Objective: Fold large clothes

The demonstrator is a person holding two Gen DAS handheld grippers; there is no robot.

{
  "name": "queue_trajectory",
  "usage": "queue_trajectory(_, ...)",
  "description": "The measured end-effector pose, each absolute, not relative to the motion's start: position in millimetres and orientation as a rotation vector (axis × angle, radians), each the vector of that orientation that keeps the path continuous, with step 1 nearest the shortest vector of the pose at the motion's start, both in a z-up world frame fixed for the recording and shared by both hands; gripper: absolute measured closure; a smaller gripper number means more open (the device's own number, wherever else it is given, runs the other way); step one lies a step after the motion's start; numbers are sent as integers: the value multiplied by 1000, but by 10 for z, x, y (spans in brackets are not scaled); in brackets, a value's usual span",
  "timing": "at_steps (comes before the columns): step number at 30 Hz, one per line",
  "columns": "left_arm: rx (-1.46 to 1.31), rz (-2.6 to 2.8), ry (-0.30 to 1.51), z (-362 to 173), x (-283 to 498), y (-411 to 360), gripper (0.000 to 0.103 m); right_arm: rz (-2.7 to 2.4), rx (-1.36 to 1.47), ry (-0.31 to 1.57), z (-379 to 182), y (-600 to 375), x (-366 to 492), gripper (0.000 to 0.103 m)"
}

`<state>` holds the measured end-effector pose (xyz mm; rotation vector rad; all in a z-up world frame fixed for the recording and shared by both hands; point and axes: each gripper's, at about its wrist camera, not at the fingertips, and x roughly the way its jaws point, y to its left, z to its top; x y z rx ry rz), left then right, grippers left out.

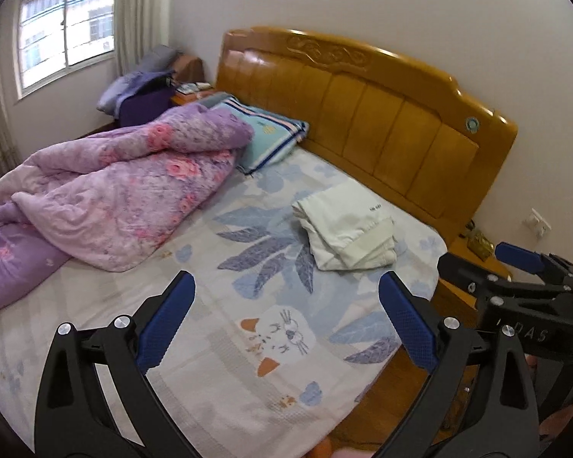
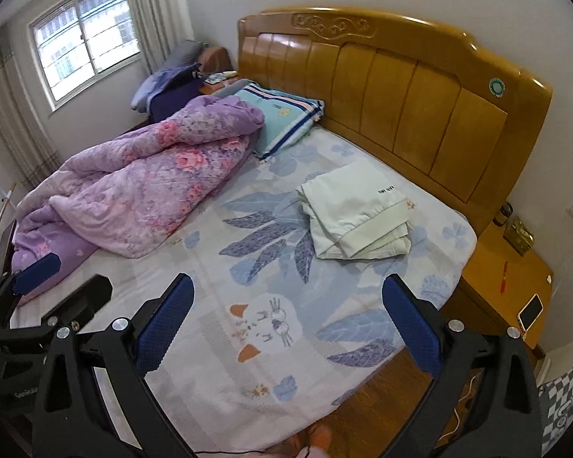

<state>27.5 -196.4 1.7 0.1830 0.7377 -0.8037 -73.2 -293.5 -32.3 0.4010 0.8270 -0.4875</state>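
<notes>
Garment [image 1: 345,231]: I see it folded, pale, lying right of centre in frame, on the sheet [image 1: 225,305] near the headboard [image 1: 363,114].
Left gripper [image 1: 286,324]: I have it spread wide, nothing between the pads, hanging over the near edge of the bed.
Right gripper [image 2: 288,324]: jaws wide too, empty, same hover above the cat print.
Key relation: the garment sits up and slightly right of both grippers, well apart from either; my right one looks a touch nearer.
Long axis: runs from upper left to lower right in frame, waistband end toward lower right.
Stage, my guess: the fold looks done, both grippers clear of it.
Writing: small dark print on the garment, too blurred to read from either view; partial lettering on the gripper bodies at frame edges, cut off.
Quilt [image 1: 107,198]: heaped at left, well clear of the garment.
Pillow [image 2: 282,118]: striped, upper centre, against the headboard.
</notes>
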Motion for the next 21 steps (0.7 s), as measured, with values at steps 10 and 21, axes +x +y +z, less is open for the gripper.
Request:
queue_trajectory(10,183,-677,681,359,-222,-1432,6,-472,383,742,-41,-2499,-1148,7)
queue_trajectory(21,210,-701,664,257,-71,-853,6,-592,396,700,-104,-1793,-1200,7)
